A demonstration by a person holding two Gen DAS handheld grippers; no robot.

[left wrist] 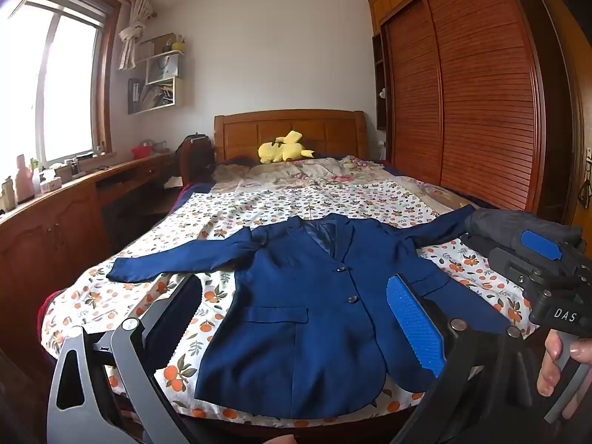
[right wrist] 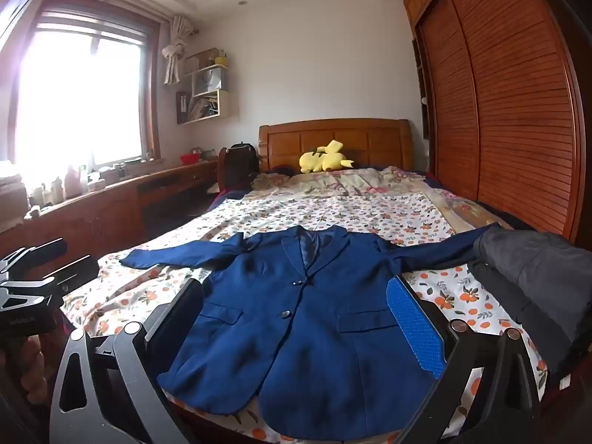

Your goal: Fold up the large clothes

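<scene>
**Mia:** How many jackets are on the bed [left wrist: 259, 207]?

**Tom:** One. It is a dark blue suit jacket [left wrist: 307, 307]. It lies flat near the foot edge of the bed, front side up, with the collar pointing to the headboard [left wrist: 288, 129]. Both sleeves are spread out, one to the left edge and one to the right edge.

**Mia:** How many buttons?

**Tom:** Two dark buttons down the middle. I see two pocket flaps in the right wrist view. The cloth looks smooth, with only small wrinkles.

**Mia:** What else is on the bed?

**Tom:** One yellow plush toy [left wrist: 285, 148] by the headboard. One pile of dark clothes [right wrist: 536, 277] sits at the right edge, on the end of one sleeve.

**Mia:** Any words to read?

**Tom:** "DAS" in white letters on the right claw [left wrist: 529, 259]. There is small writing on the left claw [right wrist: 33, 259] too, but it is too blurry to read.

**Mia:** Are the claws holding anything?

**Tom:** No. The left claw's two fingers are wide apart above the jacket, with nothing in them. The right claw is wide apart too, and empty. Each has a blue pad [left wrist: 414, 325].
</scene>
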